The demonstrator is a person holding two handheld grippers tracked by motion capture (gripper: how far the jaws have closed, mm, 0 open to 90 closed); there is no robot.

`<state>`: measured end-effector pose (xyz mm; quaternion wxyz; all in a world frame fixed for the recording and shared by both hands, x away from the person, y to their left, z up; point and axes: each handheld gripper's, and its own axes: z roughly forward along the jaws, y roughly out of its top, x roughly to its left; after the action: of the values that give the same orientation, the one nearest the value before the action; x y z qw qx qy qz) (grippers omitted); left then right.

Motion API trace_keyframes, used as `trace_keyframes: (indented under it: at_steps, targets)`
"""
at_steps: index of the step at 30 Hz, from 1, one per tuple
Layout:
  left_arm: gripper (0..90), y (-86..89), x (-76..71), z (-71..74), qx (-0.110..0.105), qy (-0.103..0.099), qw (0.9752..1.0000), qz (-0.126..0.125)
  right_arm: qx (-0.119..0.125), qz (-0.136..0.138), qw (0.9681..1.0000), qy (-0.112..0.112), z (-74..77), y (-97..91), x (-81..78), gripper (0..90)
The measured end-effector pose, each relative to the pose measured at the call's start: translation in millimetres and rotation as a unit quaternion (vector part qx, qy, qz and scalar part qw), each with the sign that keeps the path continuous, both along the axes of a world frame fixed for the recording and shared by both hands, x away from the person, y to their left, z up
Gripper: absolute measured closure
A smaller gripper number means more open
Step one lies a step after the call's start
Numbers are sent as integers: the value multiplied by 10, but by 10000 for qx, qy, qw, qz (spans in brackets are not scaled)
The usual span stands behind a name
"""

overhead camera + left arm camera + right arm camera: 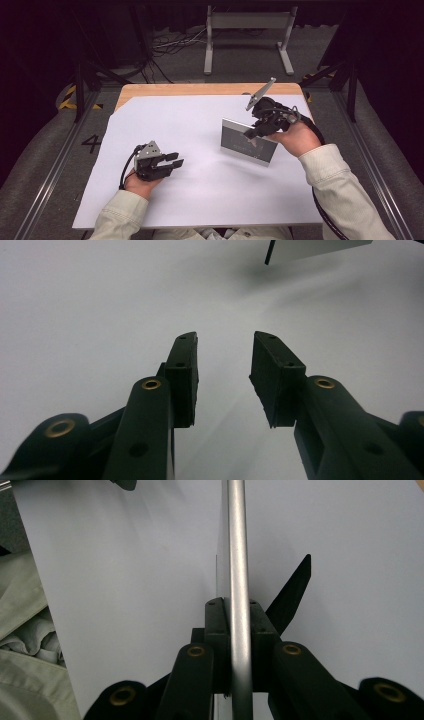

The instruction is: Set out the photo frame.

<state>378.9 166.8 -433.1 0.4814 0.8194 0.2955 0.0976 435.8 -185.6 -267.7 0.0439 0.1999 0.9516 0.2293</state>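
Right gripper (239, 630) fingers (216, 625) clamped on upright picture frame's (237, 555) silver edge.

White sheet (200, 130) open; upright framed panel (240, 145) blocks right side, seemingly.

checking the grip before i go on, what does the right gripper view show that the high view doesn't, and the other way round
Right gripper view alone: the frame's silver edge seen end-on, clamped between the right gripper's pads, and a black stand leg behind it.

High view alone: the frame's glass front, held upright over the sheet; the left gripper, jaws apart with nothing between them; the wooden table edge.

Both: the white sheet, the frame, the right gripper and a pale sleeve.
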Motion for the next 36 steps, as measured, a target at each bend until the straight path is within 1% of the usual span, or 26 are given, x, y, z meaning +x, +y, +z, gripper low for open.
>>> trace_keyframes:
  at_steps: [3, 6, 7, 11, 17, 18, 21, 23, 25, 29, 31, 33, 35, 36]
  targets:
    - [635, 20, -3, -3, 21, -21, 10000, -1, 21, 81, 10000, 21, -13, 31, 23, 840]
    - [633, 47, -24, -7, 0, 11, 10000, 53, 49, 264, 9996, 61, -34, 104, 65, 840]
    - [632, 62, -30, -6, 31, -9, 10000, 75, 55, 303, 9995, 68, -38, 119, 71, 840]
    - [631, 93, -58, -13, 10, 21, 9999, 117, 15, 461, 9988, 160, -62, 198, 100, 840]
    - [632, 119, -71, -21, 21, 16, 9999, 134, 11, 778, 9966, 275, -109, 291, 146, 841]
    - [631, 119, -71, -22, 27, 19, 9999, 140, -3, 877, 9957, 283, -119, 307, 152, 840]
    - [632, 118, -70, -25, 23, 48, 9999, 141, -33, 969, 9947, 334, -144, 333, 163, 840]
    - [631, 113, -66, -26, 29, 33, 9999, 133, -61, 1055, 9938, 336, -164, 346, 173, 841]
    - [632, 109, -63, -24, 29, 26, 9999, 119, -77, 1074, 9935, 369, -175, 351, 177, 840]
    - [631, 90, -62, -22, 27, -1, 9999, 99, -63, 1281, 9907, 457, -213, 368, 200, 840]
    - [630, 85, -59, -24, 22, 6, 10000, 76, -55, 1392, 9892, 459, -231, 380, 206, 841]
    - [628, 84, -58, -23, 33, 29, 10000, 79, -70, 1502, 9875, 469, -249, 391, 213, 840]
    - [625, 81, -59, -24, 16, 41, 9999, 105, -93, 1646, 9852, 477, -276, 400, 220, 840]
    - [623, 80, -57, -24, 15, 33, 9999, 106, -118, 1636, 9854, 460, -284, 405, 220, 840]
